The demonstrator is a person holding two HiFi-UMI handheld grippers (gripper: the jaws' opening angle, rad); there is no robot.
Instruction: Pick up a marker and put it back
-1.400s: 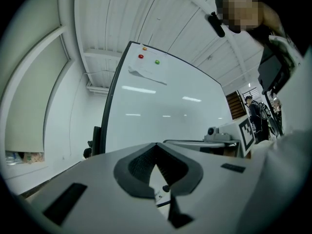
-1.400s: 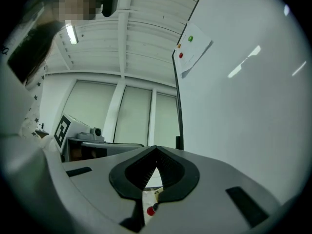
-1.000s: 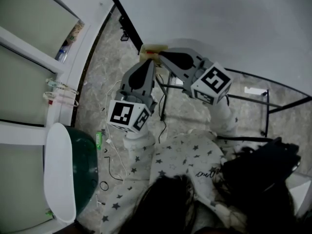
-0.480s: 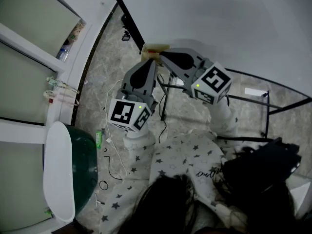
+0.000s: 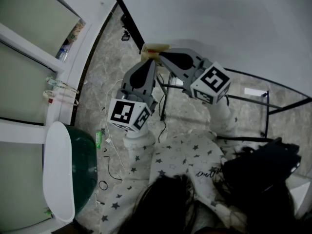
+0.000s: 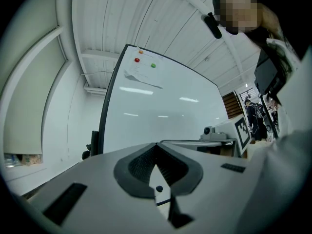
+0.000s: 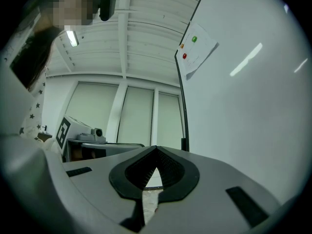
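Note:
No marker shows clearly in any view. The whiteboard fills the upper right of the head view. At its lower edge sits a small beige thing with a red mark; what it is I cannot tell. My left gripper and right gripper point side by side at that spot, tips just short of it. In the left gripper view the left gripper has its jaws meeting at the tip with nothing between. The right gripper looks the same in its own view, shut and empty.
A sheet of paper hangs high on the board under coloured magnets. On the floor at the left stand a green bin with a white lid and loose cables. Black stand legs and a black bag are at the right.

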